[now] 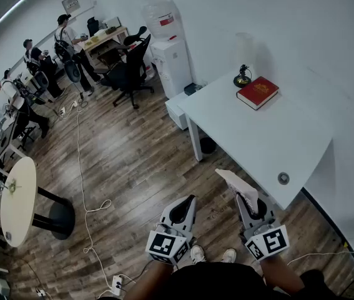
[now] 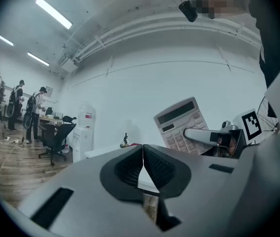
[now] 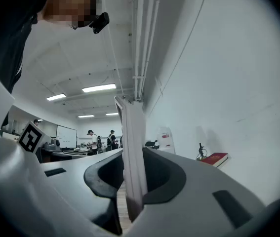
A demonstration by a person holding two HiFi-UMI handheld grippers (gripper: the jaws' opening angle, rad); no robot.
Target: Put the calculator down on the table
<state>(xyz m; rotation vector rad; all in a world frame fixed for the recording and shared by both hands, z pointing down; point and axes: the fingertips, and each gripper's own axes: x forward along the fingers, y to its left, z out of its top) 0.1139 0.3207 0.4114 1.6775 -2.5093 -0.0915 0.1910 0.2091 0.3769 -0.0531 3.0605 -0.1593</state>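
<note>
Right gripper (image 1: pixel 250 206) clamps the calculator (image 1: pixel 237 184) edge-on, in the air just short of the table (image 1: pixel 270 142). Left gripper (image 1: pixel 186 205) closed, empty (not needed). I'd reach over bare tabletop, lower until it rests flat, then release, well away from the book (image 1: pixel 258 92).

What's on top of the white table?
A red book and a small dark ornament at the far corner, a round grommet near the front edge. The calculator is in the right tool, off the table. Under the book is hidden.
</note>
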